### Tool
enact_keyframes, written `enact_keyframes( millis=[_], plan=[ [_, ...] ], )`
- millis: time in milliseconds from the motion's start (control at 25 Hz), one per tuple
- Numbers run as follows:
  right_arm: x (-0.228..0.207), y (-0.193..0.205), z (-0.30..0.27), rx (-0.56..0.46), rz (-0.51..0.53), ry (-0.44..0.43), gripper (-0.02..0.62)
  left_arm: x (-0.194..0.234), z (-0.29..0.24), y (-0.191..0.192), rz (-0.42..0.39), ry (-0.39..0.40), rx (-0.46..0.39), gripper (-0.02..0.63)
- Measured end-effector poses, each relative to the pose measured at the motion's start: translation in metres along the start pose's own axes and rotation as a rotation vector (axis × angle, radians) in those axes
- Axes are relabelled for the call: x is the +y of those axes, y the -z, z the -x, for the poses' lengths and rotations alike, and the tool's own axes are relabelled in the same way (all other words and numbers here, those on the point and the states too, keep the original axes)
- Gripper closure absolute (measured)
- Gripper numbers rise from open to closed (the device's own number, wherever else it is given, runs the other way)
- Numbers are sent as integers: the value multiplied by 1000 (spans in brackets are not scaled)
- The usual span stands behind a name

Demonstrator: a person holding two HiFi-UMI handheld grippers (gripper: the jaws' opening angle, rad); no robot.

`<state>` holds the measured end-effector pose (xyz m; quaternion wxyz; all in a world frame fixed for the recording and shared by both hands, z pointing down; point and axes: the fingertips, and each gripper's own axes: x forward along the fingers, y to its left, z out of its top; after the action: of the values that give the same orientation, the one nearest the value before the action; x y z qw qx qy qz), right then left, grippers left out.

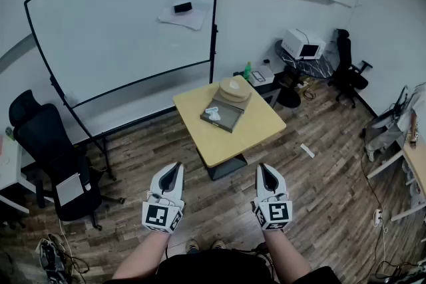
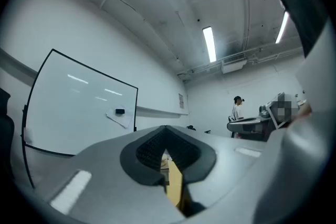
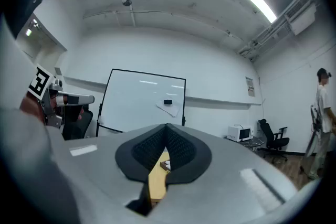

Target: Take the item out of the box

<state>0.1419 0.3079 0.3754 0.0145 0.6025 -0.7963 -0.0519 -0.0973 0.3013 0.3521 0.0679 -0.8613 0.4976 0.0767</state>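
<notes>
A flat grey open box [image 1: 225, 116] lies on the small yellow table [image 1: 229, 136] ahead of me, with a small white item [image 1: 213, 114] in it. A round tan lid or hat [image 1: 233, 88] rests just behind the box. My left gripper [image 1: 173, 171] and right gripper [image 1: 266, 172] are held side by side well short of the table, above the wooden floor. Both are shut with nothing between the jaws. In the right gripper view the table and box [image 3: 164, 166] show through the slit between the jaws; the left gripper view shows a sliver of the table [image 2: 173, 181].
A large whiteboard [image 1: 126, 23] on a stand sits behind the table, a black office chair [image 1: 50, 149] to the left. A microwave [image 1: 303, 44] on a side table and another chair [image 1: 347, 66] are at the far right. A person [image 2: 237, 108] stands in the distance.
</notes>
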Motion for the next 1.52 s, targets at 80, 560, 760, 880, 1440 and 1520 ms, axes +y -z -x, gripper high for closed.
enact_keyframes(
  millis=[80, 560, 760, 880, 1440, 1520],
  plan=[
    [2, 1, -1, 3, 9, 1, 589, 1, 0, 1, 1, 1, -1, 606],
    [-3, 14, -7, 9, -67, -76, 587, -2, -9, 5, 1, -3, 9, 606],
    [-7, 7, -21, -15, -6, -106, -6, -4, -15, 6, -5, -3, 15, 606],
    [-12, 1, -21, -27, 3, -125, -5, -6, -20, 6, -11, -6, 17, 606],
    [-47, 16, -46, -60, -43, -187, -5, -21, -60, 25, -51, -38, 47, 606],
    [-52, 20, -57, -65, -49, -185, -5, -15, -71, 29, -52, -41, 46, 606]
  ],
)
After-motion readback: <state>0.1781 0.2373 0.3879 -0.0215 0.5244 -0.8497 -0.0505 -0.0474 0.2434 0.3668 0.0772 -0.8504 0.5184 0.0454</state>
